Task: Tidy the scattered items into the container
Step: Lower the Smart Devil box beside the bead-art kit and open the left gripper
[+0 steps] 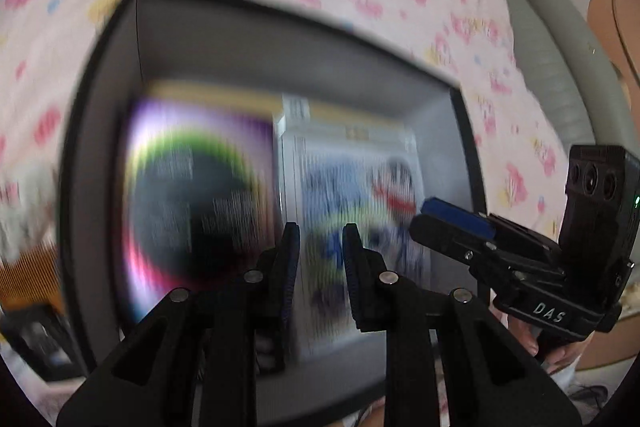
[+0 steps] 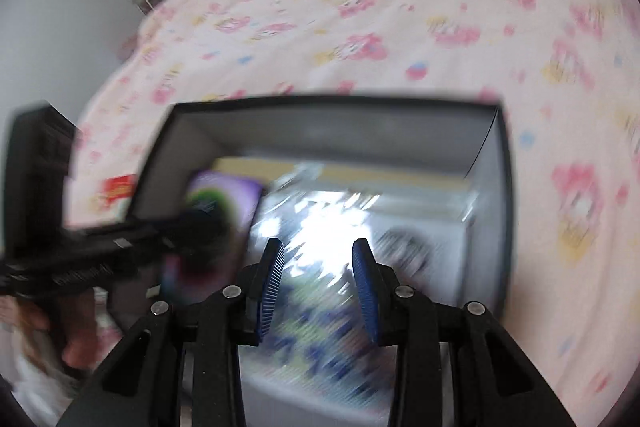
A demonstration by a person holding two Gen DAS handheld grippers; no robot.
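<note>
A grey open box (image 1: 280, 11) (image 2: 320, 103) sits on a pink patterned bedsheet. In its left half lies a purple flat item (image 1: 192, 195) (image 2: 224, 191) with a black disc ringed in green. Beside it on the right lies a white glossy package (image 1: 352, 179) (image 2: 420, 239) with a cartoon print. My left gripper (image 1: 320, 247) (image 2: 196, 223) hovers over the seam between the two, jaws a little apart with nothing between them. My right gripper (image 2: 320, 259) (image 1: 428, 215) hangs over the white package, blue pads (image 2: 366, 287) apart and holding nothing. Both views are motion-blurred.
The bedsheet (image 2: 400, 7) surrounds the box on all sides. A small red and white packet (image 2: 118, 187) lies on the sheet left of the box. A padded beige bed edge (image 1: 540, 27) runs along the right. A person's hand (image 1: 532, 343) holds the right gripper.
</note>
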